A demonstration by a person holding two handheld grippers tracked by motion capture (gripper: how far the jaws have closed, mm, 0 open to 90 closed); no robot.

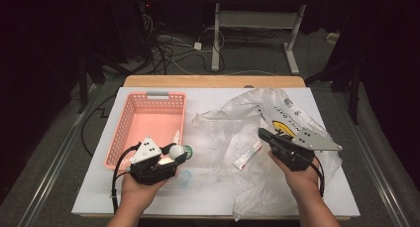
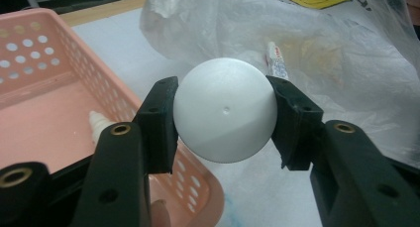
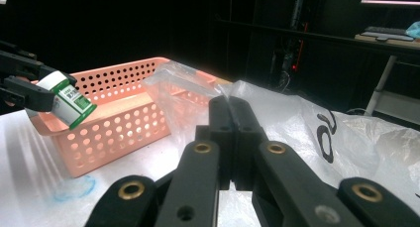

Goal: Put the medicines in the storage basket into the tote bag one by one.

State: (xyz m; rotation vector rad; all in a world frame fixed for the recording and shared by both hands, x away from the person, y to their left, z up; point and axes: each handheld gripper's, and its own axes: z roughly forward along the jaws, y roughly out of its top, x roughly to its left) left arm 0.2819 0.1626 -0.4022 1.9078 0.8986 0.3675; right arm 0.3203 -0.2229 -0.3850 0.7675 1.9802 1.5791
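Left tongs (image 2: pixel 224 119) gripping a white-capped bottle (image 2: pixel 224 109) by its round cap, carrying it just beside the pink basket (image 1: pixel 130 119) corner. Right tongs (image 3: pixel 230 138) pressed together, empty, hovering over the plastic bag (image 1: pixel 277 113). One small tube (image 2: pixel 97 124) already lying in the basket; a boxed tube (image 1: pixel 247 155) on the bag awaiting transfer. Sorting looks partway done.

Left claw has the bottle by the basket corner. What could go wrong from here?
1. The left claw pinches only the bottle's rounded white end, so it might slip or swing.
2. The bottle hangs over the basket rim; released here, it could land outside.
3. The right claw is shut, empty, over the loose bag; it might snag.
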